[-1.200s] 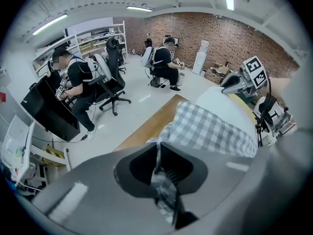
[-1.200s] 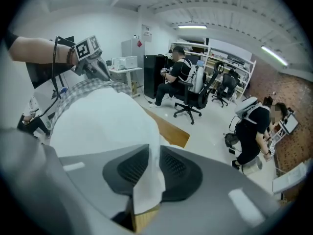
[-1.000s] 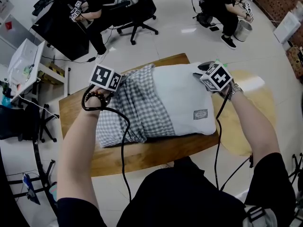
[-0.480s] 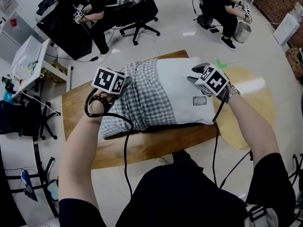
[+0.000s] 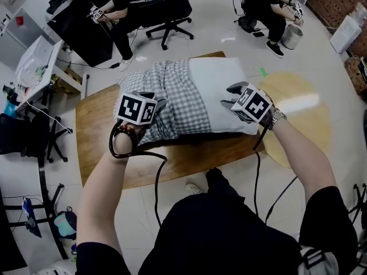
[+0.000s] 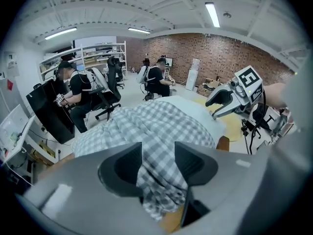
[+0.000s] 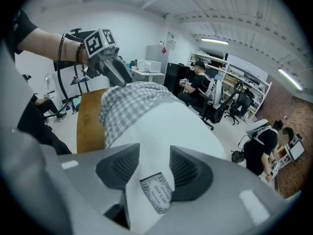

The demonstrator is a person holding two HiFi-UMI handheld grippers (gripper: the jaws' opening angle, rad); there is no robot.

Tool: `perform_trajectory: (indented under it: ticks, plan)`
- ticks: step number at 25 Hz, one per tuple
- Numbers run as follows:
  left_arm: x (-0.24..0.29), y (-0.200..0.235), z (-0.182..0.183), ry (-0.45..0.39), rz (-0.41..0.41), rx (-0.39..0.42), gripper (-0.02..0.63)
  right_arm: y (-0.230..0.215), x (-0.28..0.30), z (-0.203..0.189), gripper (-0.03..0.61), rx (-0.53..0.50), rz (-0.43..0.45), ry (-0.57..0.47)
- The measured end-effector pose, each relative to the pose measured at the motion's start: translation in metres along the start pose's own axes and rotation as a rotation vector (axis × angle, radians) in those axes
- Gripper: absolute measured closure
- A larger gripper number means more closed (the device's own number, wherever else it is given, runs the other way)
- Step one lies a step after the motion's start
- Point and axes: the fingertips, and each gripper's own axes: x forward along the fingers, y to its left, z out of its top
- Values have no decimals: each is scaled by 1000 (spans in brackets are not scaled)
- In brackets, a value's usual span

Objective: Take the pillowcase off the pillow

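inspecting both claws at the near edge of the table (image 5: 94, 125). left gripper (image 6: 158, 161): jaws have just been opening, and a bunch of the checked pillowcase (image 5: 172, 93) sits between them, touching both pads. right gripper (image 7: 154, 163): jaws also just opening, closed on the bare white corner of the pillow (image 5: 221, 90) beside its label (image 7: 157, 192). i record the pillow lying across the table's middle, with the pillowcase gathered toward the table's left end.

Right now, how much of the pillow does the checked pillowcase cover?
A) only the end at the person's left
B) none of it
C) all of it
A: in the head view the checked pillowcase wraps the left end, and the pillow lies bare white at its right end.
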Motion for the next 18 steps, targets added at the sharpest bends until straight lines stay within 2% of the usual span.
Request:
perform_trajectory:
  ticks: [5, 9, 13, 18]
  plan:
    - [-4, -26, -16, -29, 1, 2, 383, 29, 7, -7, 364, -63, -11, -1]
    - [-1, -43, -51, -35, 18, -27, 360, 56, 16, -15, 330, -123, -47, 0]
    - [8, -51, -82, -40, 74, -59, 328, 69, 26, -19, 291, -203, -103, -1]
    - [18, -47, -108, -64, 146, -134, 327, 81, 46, -28, 258, -249, -142, 8]
